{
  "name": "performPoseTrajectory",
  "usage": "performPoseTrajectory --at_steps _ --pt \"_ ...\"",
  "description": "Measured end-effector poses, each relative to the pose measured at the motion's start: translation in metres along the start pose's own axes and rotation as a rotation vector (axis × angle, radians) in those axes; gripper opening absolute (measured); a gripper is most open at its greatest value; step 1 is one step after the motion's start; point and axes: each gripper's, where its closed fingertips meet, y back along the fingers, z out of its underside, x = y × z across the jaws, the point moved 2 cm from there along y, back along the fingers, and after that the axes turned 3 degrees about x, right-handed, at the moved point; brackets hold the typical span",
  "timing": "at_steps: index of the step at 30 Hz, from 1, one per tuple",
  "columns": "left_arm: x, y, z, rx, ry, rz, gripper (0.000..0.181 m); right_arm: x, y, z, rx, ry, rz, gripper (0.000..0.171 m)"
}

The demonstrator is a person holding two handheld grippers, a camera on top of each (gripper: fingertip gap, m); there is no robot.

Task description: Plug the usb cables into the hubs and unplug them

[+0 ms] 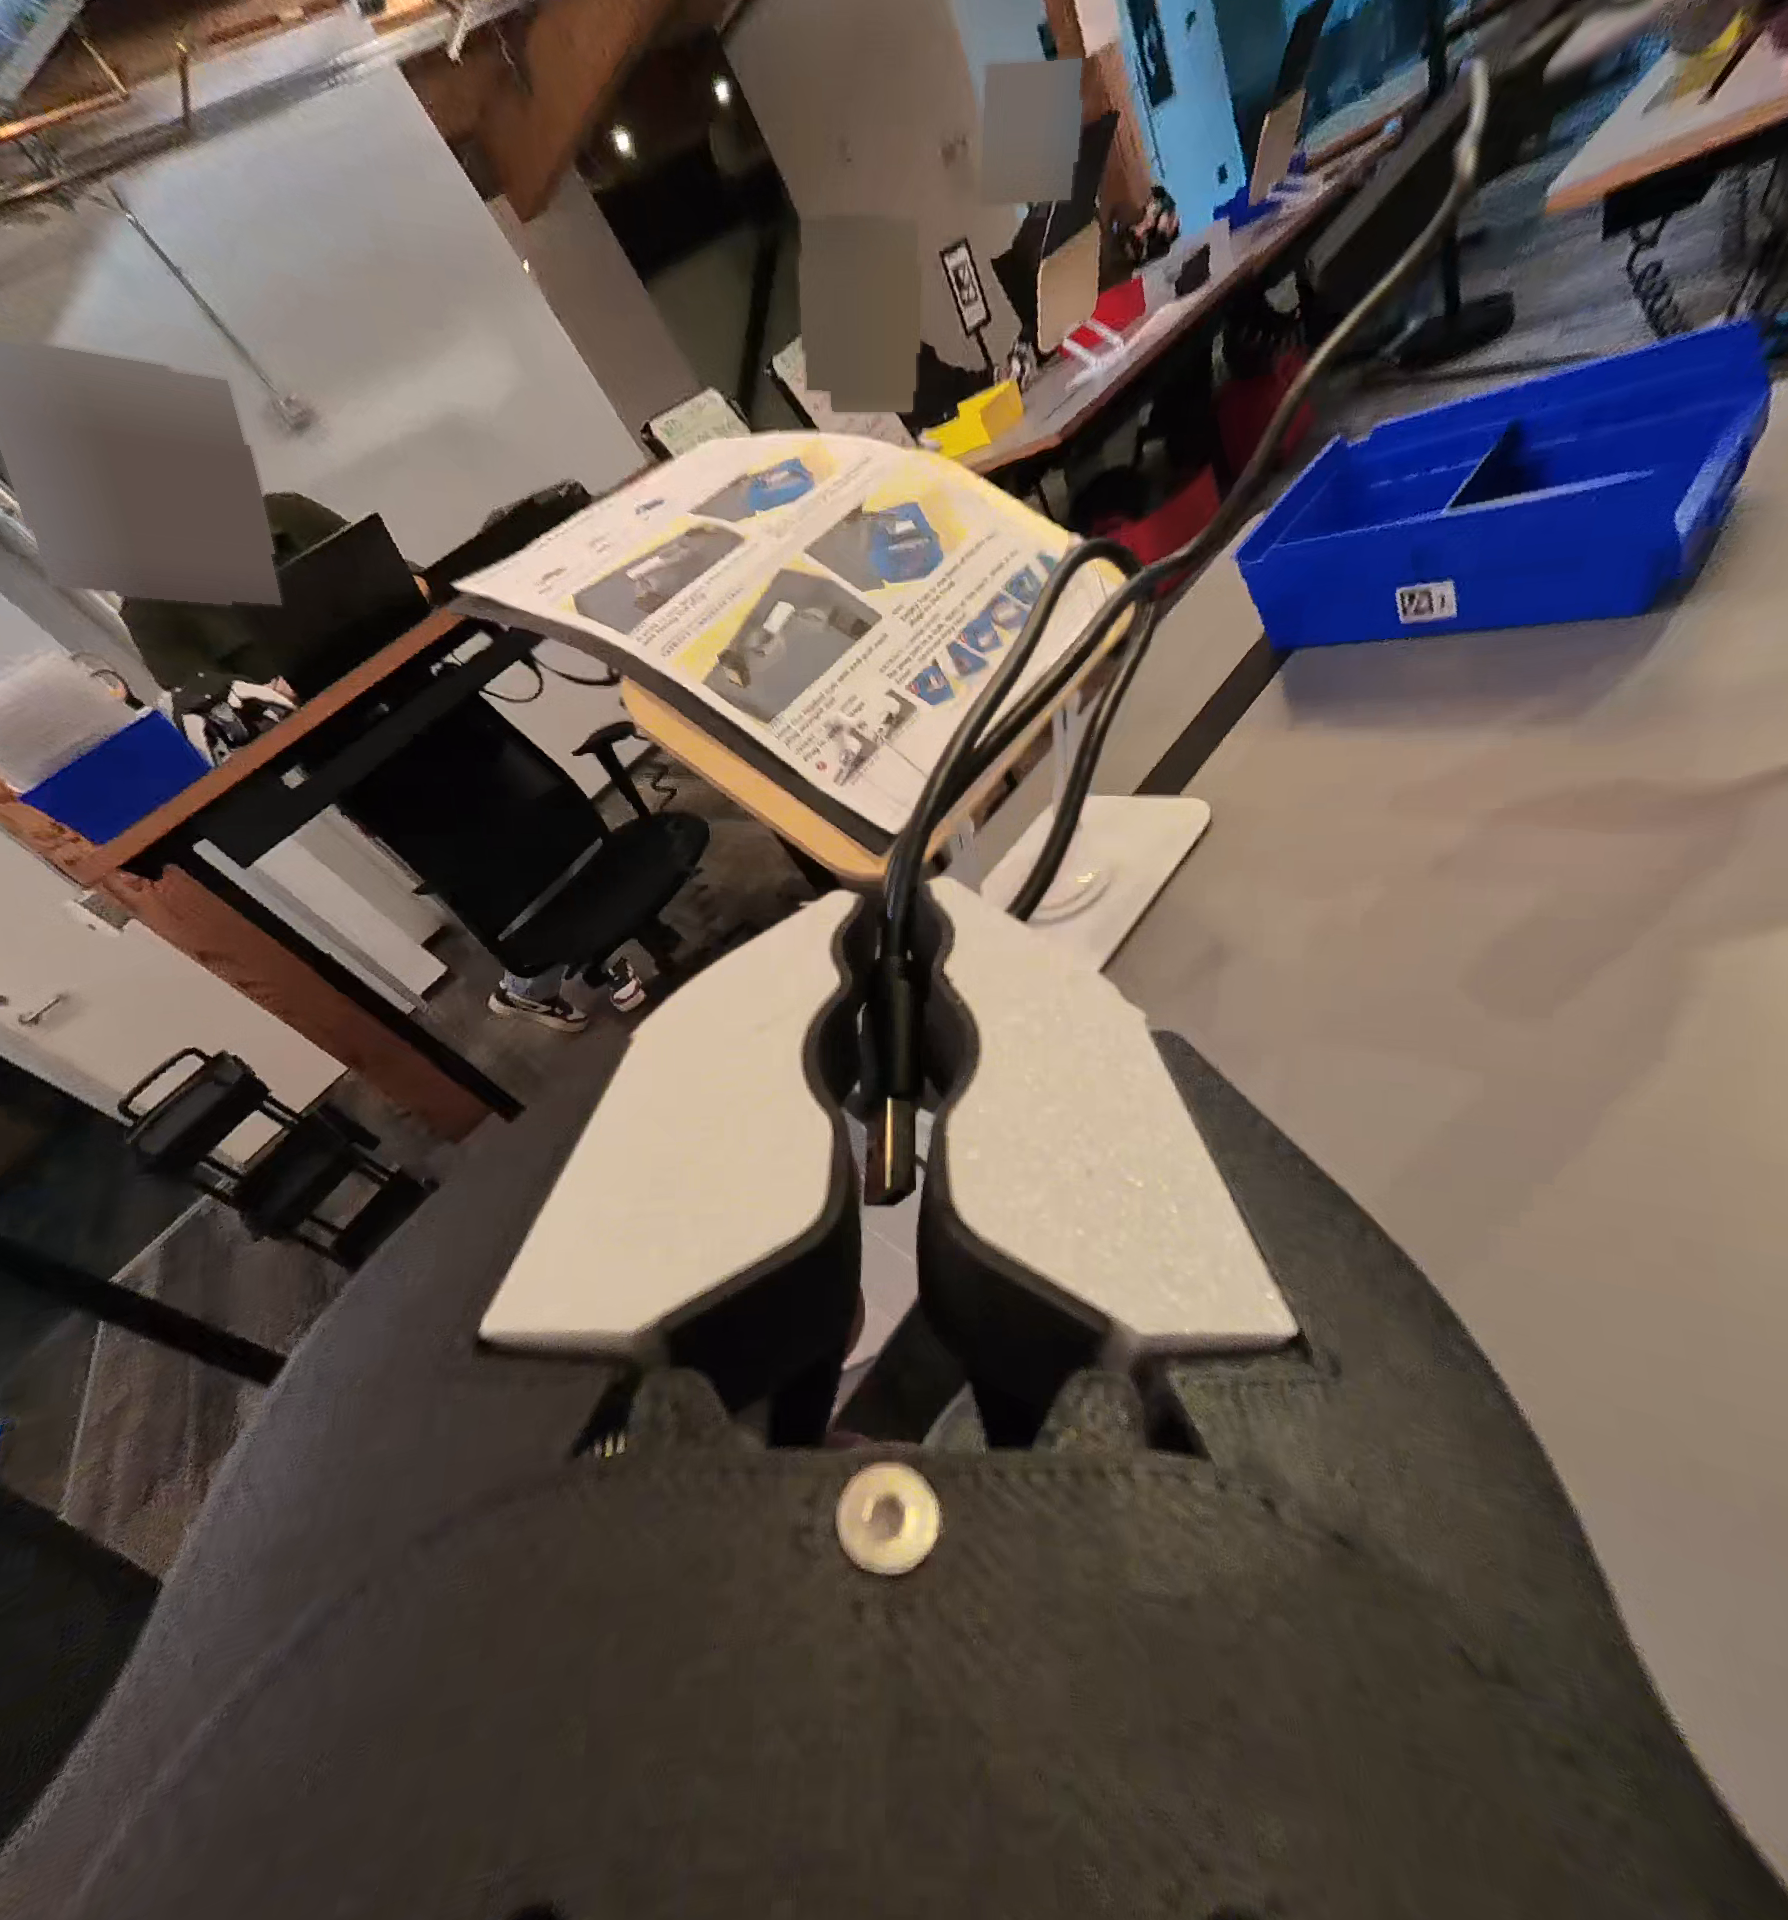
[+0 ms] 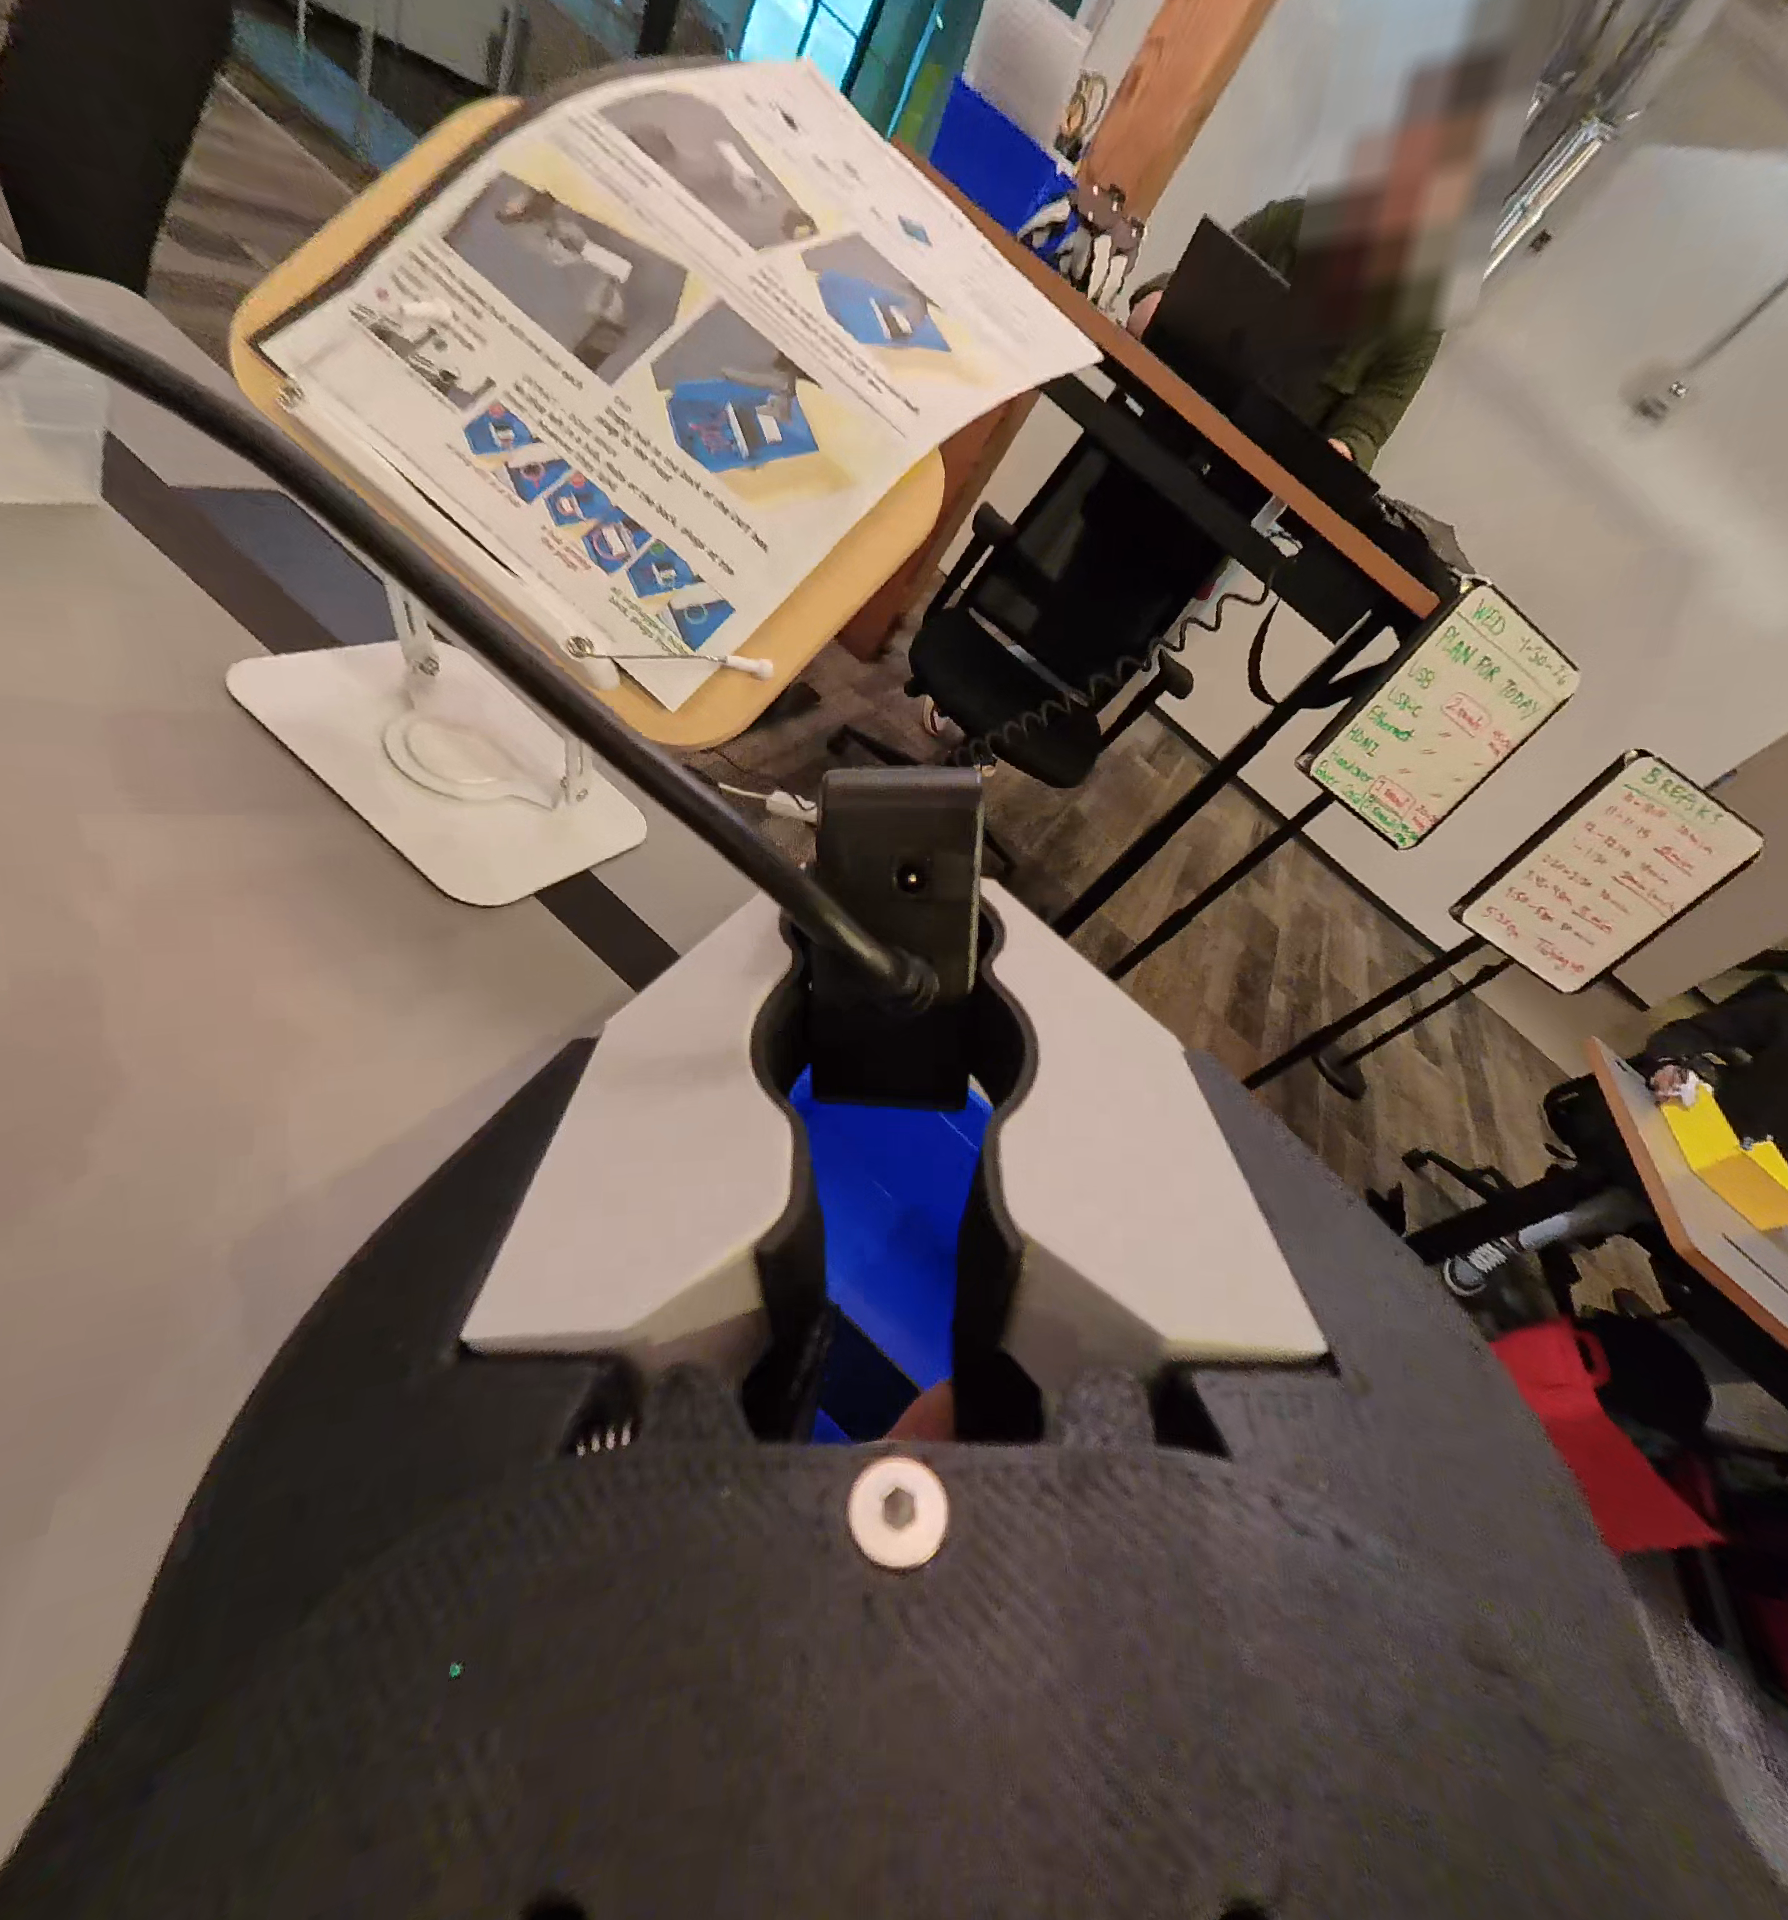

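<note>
My left gripper (image 1: 892, 914) is shut on a black USB cable (image 1: 1285, 416). Its plug (image 1: 892, 1143) lies between the fingers with the metal end pointing back toward the camera. The cable loops up and away to the upper right. My right gripper (image 2: 895, 935) is shut on a black USB hub (image 2: 895, 862), held upright above the table. The hub's top sticks out past the fingertips. A black cable (image 2: 350, 499) leaves the hub's side and arcs off to the upper left. Neither gripper shows in the other's view.
A blue divided bin (image 1: 1503, 520) sits on the grey table (image 1: 1492, 1039); blue shows under the hub (image 2: 890, 1195). A document stand with a printed sheet (image 1: 796, 623) (image 2: 609, 364) stands on a white base (image 2: 433, 769) at the table edge. Desks, chairs, whiteboards (image 2: 1441, 717) and seated people are behind.
</note>
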Motion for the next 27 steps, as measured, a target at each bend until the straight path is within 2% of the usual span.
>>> performPoseTrajectory --at_steps 3,8,12,13,14,16,20,25,27 --pt "0.038 -0.014 0.010 -0.050 -0.027 0.079 0.006 0.002 0.008 -0.002 -0.015 0.028 0.043 0.022" --pt "0.122 -0.049 0.054 -0.206 -0.095 0.286 0.007 0.013 0.023 -0.011 0.000 0.031 0.076 0.023" --pt "0.170 -0.061 0.075 -0.160 0.008 0.407 0.007 0.032 0.034 -0.008 -0.016 0.032 0.120 0.023" --pt "0.177 -0.060 0.073 -0.112 0.089 0.444 0.006 0.036 0.037 -0.007 -0.015 0.029 0.124 0.023" --pt "0.181 -0.059 0.071 -0.064 0.164 0.468 0.007 0.040 0.040 -0.005 -0.014 0.021 0.121 0.023" --pt "0.183 -0.059 0.079 -0.075 0.176 0.464 0.007 0.049 0.047 -0.003 -0.015 0.010 0.141 0.023" --pt "0.180 -0.052 0.067 0.025 0.289 0.495 0.007 0.061 0.058 0.000 -0.012 0.007 0.165 0.022" --pt "0.155 -0.029 0.037 0.197 0.444 0.514 0.007 0.071 0.065 0.010 -0.019 -0.014 0.184 0.023" --pt "0.140 -0.022 0.034 0.244 0.463 0.455 0.006 0.076 0.068 0.014 -0.026 -0.022 0.197 0.023"
